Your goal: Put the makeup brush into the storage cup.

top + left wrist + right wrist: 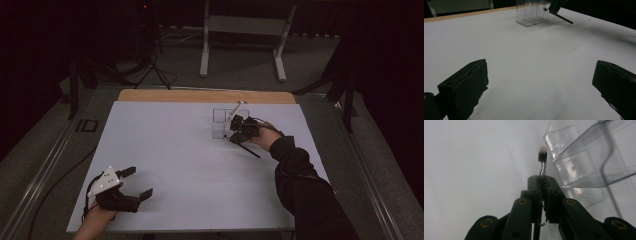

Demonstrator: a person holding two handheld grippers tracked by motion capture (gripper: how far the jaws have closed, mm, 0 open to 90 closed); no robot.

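The counter (pixel 190 165) is covered by a white sheet, bare between both grippers. Near its far edge a clear compartmented organiser (pixel 223 122) stands. Just beside it, a brush (pixel 542 157) is clamped in the closed right gripper (pixel 541 182). The left gripper (pixel 134 182) is held wide open, empty.

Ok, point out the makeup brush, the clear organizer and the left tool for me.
makeup brush (pixel 542 153), right gripper view, on its bristle head.
clear organizer (pixel 530 15), left gripper view, on its front wall.
left tool (pixel 137 182), high view, midway between its open fingertips.
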